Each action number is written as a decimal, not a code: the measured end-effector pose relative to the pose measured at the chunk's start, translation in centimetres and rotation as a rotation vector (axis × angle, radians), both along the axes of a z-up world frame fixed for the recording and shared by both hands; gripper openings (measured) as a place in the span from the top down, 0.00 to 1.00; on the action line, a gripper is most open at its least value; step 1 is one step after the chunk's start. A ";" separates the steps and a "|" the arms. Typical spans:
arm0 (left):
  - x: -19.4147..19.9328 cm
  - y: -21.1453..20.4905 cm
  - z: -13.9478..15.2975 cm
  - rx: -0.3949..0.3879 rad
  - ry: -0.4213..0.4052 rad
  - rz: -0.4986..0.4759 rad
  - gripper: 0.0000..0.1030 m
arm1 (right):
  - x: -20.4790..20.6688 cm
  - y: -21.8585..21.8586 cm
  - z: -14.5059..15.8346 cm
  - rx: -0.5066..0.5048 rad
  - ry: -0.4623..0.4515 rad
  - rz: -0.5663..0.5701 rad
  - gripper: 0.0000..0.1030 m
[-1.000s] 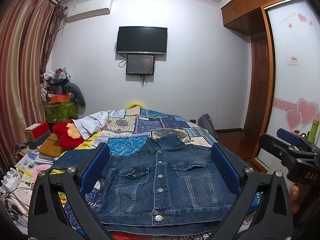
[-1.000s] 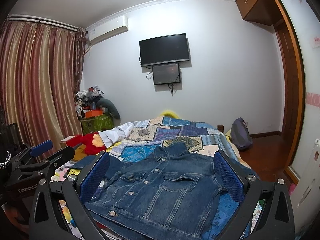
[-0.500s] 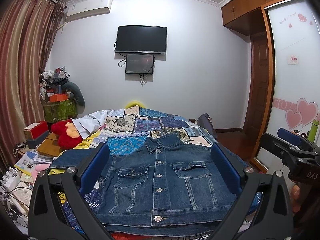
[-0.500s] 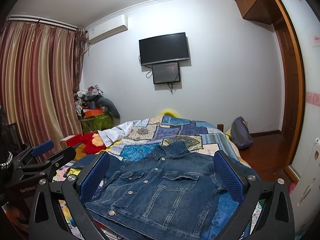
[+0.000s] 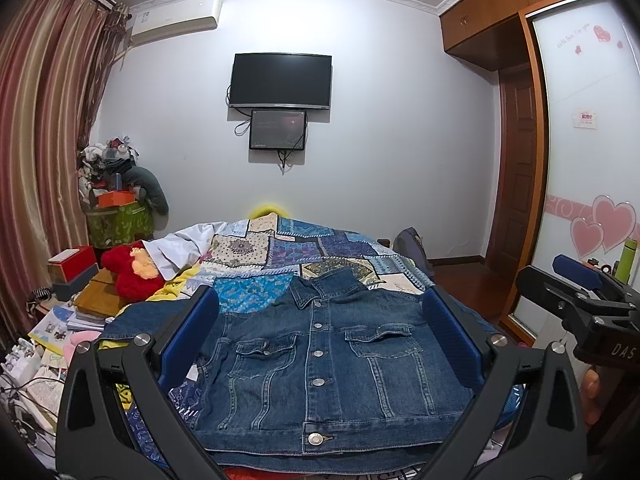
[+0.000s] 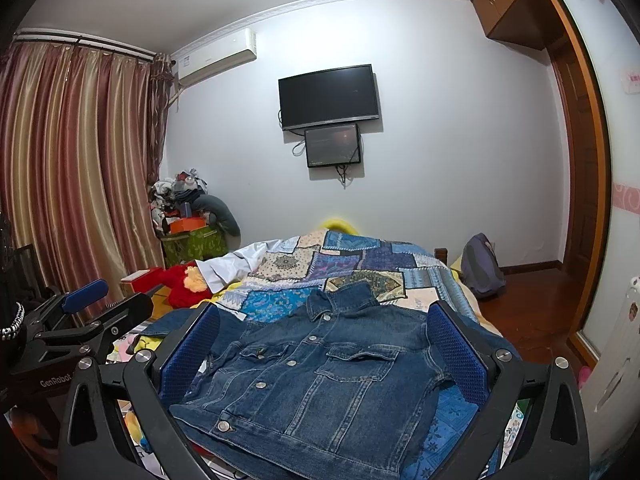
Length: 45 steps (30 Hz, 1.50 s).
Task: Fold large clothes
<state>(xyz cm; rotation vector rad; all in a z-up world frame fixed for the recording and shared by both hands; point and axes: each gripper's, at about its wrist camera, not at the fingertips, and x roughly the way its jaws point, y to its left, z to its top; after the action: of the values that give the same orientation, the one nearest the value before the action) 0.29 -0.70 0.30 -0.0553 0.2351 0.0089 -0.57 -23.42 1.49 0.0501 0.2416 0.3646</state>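
Denim jacket [image 5: 320,364] spread flat, front side up and buttoned, on the near end of a bed under a patchwork quilt [image 5: 304,256]. Collar toward the far wall, hem nearest the cameras; two chest pockets facing up. One sleeve stretched out toward the left side of the bed, partly hidden behind a gripper finger.

Left gripper [image 5: 320,340] raised above the jacket's hem, spread wide and gripping nothing, blue pads [image 5: 188,336] apart with the jacket's body showing between them. Not touching the cloth, as far as can be told.

Right gripper [image 6: 320,344] likewise released, fingers splayed wide, empty, poised over the jacket from slightly further right, so the garment appears at an angle. Also seen from the side at the right edge of the left wrist view, held by a hand of which only fingertips show.

Red plush toy [image 5: 132,272] at the left edge of the bed, beside a white cloth [image 5: 180,248] lying on the quilt. Stacks of books and boxes beside the bed on the left. Black television [image 5: 280,80] on the far wall with a smaller screen just beneath it, an air conditioner [image 5: 176,16] high on the left, striped curtains [image 6: 76,168] along the left side. Grey backpack [image 6: 480,264] on the wooden floor to the right of the bed.
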 end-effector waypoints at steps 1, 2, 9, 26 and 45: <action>0.0 -0.1 0.1 0.000 -0.001 0.000 0.00 | 0.0 0.0 0.0 0.001 0.001 -0.001 0.00; 0.0 0.0 0.1 0.000 -0.002 -0.001 0.00 | 0.0 0.0 0.0 0.001 0.001 0.000 0.00; -0.1 0.0 -0.1 0.001 -0.006 -0.001 0.00 | 0.0 0.0 0.0 -0.001 0.001 0.000 0.00; -0.1 0.2 0.0 0.003 -0.004 0.009 0.00 | 0.4 0.0 0.1 0.014 0.016 -0.010 0.00; 8.3 5.8 -1.7 0.009 0.144 0.108 0.00 | 9.2 3.2 -1.2 -0.040 0.073 0.025 0.00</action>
<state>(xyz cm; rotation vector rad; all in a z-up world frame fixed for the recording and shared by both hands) 8.63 5.13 -1.38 -0.0587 0.3761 0.1222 8.64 -20.21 0.28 0.0207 0.3216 0.3828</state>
